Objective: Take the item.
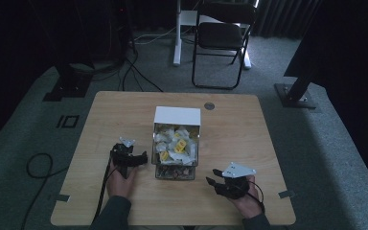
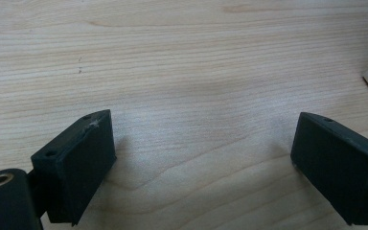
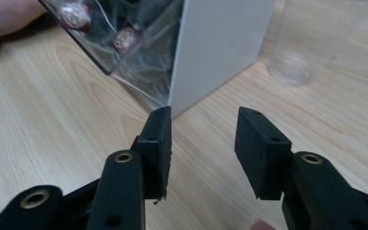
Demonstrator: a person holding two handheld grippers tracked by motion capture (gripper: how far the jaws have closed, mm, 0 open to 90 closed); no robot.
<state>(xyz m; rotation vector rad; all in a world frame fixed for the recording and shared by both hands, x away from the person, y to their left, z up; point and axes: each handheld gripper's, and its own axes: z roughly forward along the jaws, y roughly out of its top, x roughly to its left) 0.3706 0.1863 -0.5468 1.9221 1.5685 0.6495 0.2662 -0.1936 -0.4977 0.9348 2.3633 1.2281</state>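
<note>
Left tool (image 1: 143, 156), jaws wide apart and empty, sat just beside the clear candy box's (image 1: 175, 152) left wall on the worktop (image 1: 239, 129). Right tool (image 1: 214, 176), jaws apart, lay off the box's near right corner, slightly farther away.

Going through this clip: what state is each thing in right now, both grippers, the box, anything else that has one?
Left black two-jaw gripper: open, empty, over bare wood.
Right black two-jaw gripper: open, empty, jaws toward the box corner.
Clear plastic box with white end panel: on the table, full of small wrapped packets.
Clear plastic cup: empty, beside the box.
Black folding chair: unfolded, unoccupied.
</note>
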